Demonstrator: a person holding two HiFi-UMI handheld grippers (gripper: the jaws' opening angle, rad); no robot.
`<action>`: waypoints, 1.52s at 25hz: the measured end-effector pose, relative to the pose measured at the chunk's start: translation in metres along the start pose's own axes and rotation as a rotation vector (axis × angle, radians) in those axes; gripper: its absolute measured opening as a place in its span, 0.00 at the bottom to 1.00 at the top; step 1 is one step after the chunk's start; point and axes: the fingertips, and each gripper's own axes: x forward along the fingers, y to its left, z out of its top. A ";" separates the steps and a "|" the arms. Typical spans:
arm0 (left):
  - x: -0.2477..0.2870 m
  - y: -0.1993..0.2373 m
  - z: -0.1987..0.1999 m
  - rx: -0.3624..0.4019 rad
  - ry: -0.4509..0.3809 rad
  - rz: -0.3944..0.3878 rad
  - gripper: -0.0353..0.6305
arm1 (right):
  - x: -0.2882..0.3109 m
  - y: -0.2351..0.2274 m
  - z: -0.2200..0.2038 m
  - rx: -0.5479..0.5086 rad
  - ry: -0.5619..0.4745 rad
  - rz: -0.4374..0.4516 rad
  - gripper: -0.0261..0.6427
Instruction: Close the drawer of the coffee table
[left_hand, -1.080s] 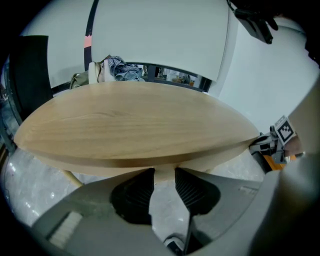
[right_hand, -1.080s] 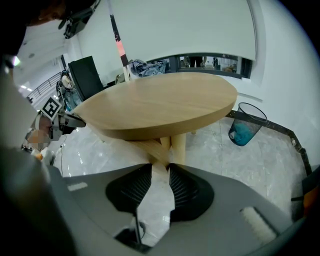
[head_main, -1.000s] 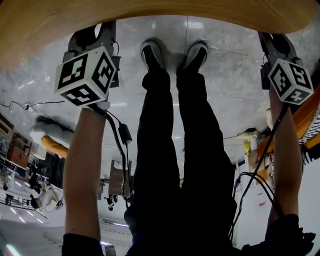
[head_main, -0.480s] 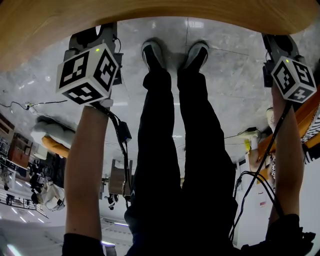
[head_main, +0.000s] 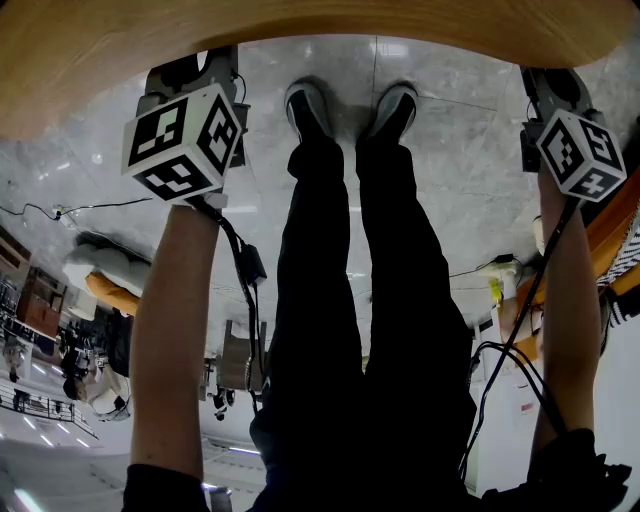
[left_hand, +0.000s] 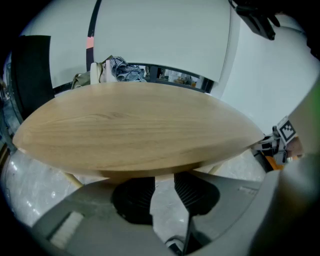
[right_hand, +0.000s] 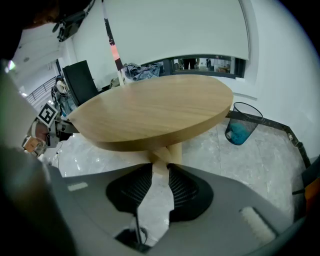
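We see right gripper (right_hand: 160, 169) jaws apart, nothing held, only marble floor (right_hand: 245, 167) in the gap. Round wooden coffee table (right_hand: 155, 110) just ahead. Wire bin (right_hand: 242, 127), blue liner, on its right.

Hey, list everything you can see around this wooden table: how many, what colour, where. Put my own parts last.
Table: one, light wood, round, straight ahead.
Bin: one, black mesh, blue inside, on the floor right of the table.
Chair: one, black, behind the table, left.
Clothes heap: one, grey-blue, past the table's far edge.
Floor: grey marbled tiles, underfoot.
Shoes: two, black and white, by the table's near edge.
Trousers: one pair, black, centre of head view.
Left gripper: grey, jaws have just been closing, apart, nothing between.
Right gripper: grey, jaws apart, empty.
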 end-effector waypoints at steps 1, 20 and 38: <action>-0.001 0.001 -0.002 0.007 0.011 0.004 0.25 | -0.002 0.001 0.001 0.005 -0.005 -0.005 0.20; -0.185 -0.146 0.092 -0.067 -0.046 -0.264 0.23 | -0.202 0.110 0.108 0.129 -0.237 0.218 0.13; -0.508 -0.233 0.334 0.132 -0.577 -0.289 0.06 | -0.504 0.201 0.342 -0.018 -0.755 0.339 0.04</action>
